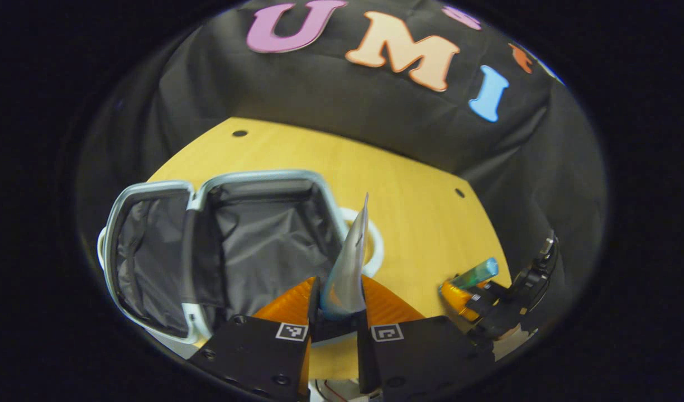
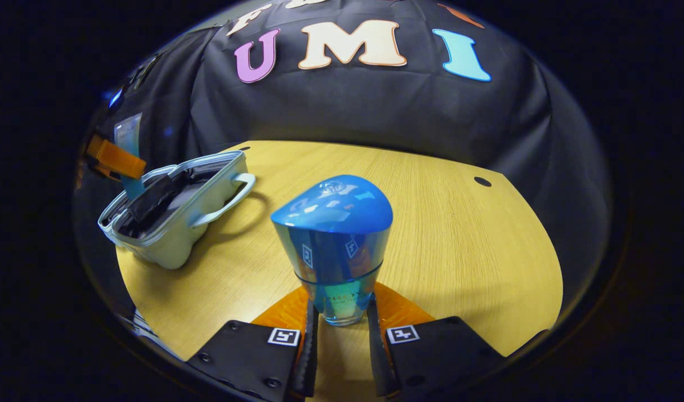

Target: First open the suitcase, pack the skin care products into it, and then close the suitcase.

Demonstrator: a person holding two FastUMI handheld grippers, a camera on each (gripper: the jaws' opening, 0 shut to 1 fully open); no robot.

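The small pale suitcase point(image 1: 252, 176) lies open on the yellow table, its grey lining showing in both halves. My left gripper point(image 1: 338, 306) is shut on a silvery tube point(image 1: 350, 259), whose flat end points up just right of the open case. In the right gripper view, my right gripper point(image 2: 342, 314) is shut on the base of a blue bottle point(image 2: 333, 234) with a rounded blue cap, held over the table's middle. That bottle point(image 1: 478, 273) and the right gripper point(image 1: 477, 297) also appear at the right of the left gripper view. From the right gripper view, the suitcase point(image 2: 180, 234) sits far left, with the left gripper point(image 2: 117, 158) and tube point(image 2: 128, 132) above it.
The wooden table point(image 2: 459, 245) has small round holes near its far edge point(image 2: 482, 181). A white handle point(image 1: 376, 245) sticks out from the suitcase's side toward the table's middle. Black cloth walls close in behind and on both sides.
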